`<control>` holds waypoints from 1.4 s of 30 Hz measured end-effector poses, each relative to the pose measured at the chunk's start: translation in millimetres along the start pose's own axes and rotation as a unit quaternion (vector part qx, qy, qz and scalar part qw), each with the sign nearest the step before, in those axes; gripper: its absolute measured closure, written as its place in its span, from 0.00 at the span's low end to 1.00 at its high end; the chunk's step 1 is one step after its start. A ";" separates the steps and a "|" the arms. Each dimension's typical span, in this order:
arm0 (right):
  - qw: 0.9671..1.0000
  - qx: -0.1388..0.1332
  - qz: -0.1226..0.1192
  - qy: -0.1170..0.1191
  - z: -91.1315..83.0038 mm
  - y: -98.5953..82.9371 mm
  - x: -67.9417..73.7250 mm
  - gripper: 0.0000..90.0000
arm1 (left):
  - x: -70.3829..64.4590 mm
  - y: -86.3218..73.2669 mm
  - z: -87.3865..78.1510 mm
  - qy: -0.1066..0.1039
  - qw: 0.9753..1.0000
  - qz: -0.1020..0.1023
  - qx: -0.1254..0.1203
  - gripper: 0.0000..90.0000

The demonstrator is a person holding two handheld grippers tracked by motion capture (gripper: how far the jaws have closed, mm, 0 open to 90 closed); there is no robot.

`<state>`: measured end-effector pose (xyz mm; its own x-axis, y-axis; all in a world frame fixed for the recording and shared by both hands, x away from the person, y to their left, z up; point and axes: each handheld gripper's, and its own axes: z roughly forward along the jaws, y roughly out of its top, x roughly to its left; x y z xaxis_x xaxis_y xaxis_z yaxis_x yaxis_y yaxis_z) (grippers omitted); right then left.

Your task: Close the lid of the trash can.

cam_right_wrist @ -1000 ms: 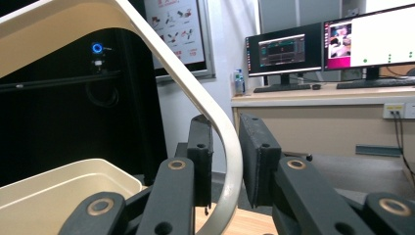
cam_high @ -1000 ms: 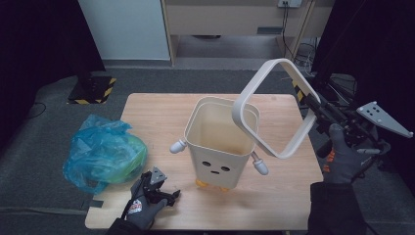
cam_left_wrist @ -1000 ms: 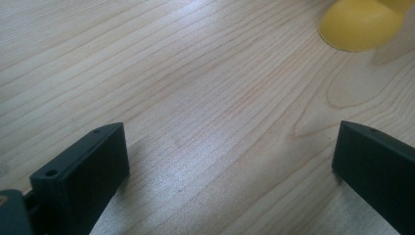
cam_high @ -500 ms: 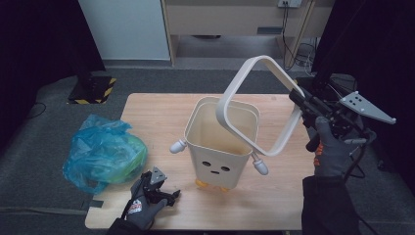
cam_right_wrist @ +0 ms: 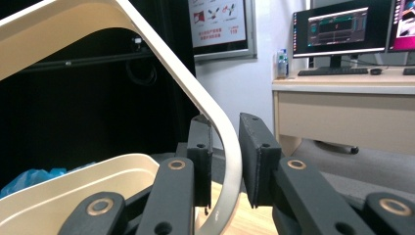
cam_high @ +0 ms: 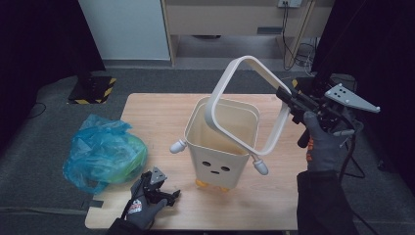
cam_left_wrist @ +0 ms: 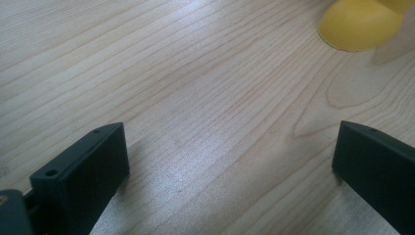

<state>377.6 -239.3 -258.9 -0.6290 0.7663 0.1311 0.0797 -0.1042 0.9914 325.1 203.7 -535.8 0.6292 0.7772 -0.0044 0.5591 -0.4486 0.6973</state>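
A cream bin (cam_high: 222, 147) with a small face, stubby arms and yellow feet stands upright mid-table. Its loose rim ring (cam_high: 244, 105) is lifted clear and tilted above the bin's opening. My right gripper (cam_high: 285, 96) is shut on the ring's right side; in the right gripper view the ring (cam_right_wrist: 215, 122) runs between the jaws of my right gripper (cam_right_wrist: 226, 159), above the bin's rim (cam_right_wrist: 73, 186). My left gripper (cam_high: 172, 192) rests low on the table near the front edge, open, and in its own view my left gripper (cam_left_wrist: 230, 161) holds nothing, with a yellow foot (cam_left_wrist: 359, 24) ahead.
A crumpled blue plastic bag (cam_high: 103, 154) lies on the wooden table (cam_high: 151, 117) at its left edge. Beyond the table are dark floor, a white cabinet (cam_high: 125, 29) and a desk with cables. The right gripper view shows a desk with monitors (cam_right_wrist: 342, 29).
My right gripper has raised the ring and swung it left, from beside the bin's right edge to tilted over its opening. The left gripper has stayed put.
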 end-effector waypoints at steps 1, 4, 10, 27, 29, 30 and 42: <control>1.000 0.002 -0.001 0.003 1.3 -0.1 0.4 0.85 | -0.1 0.0 0.0 0.000 1.000 0.000 0.000 0.00; 1.000 0.007 -0.001 0.007 5.4 0.1 2.3 0.85 | 0.0 0.0 0.0 0.000 1.000 0.000 0.000 0.00; 1.000 0.023 -0.005 0.015 15.3 0.1 7.0 0.85 | 0.0 0.0 0.0 0.000 1.000 0.000 0.000 0.00; 0.998 0.065 -0.004 0.015 38.8 -10.8 12.4 0.85 | 0.1 0.1 0.0 -0.001 1.000 0.000 0.000 0.00; 0.998 0.068 -0.005 0.016 41.9 -12.5 13.6 0.85 | 0.1 0.1 0.1 -0.001 1.000 0.000 0.000 0.00; 0.997 0.071 -0.004 0.016 43.1 -13.4 14.4 0.85 | 0.2 0.1 0.1 -0.001 1.000 0.001 0.000 0.00; 0.996 0.090 -0.012 0.011 53.0 -20.6 17.5 0.85 | 0.2 0.1 0.1 -0.001 1.000 0.001 0.000 0.00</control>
<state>406.0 -190.2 -276.8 -0.6495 0.7525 0.1091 0.2009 0.0315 0.9791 325.3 203.8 -535.9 0.6307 0.7760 -0.0048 0.5582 -0.4493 0.6975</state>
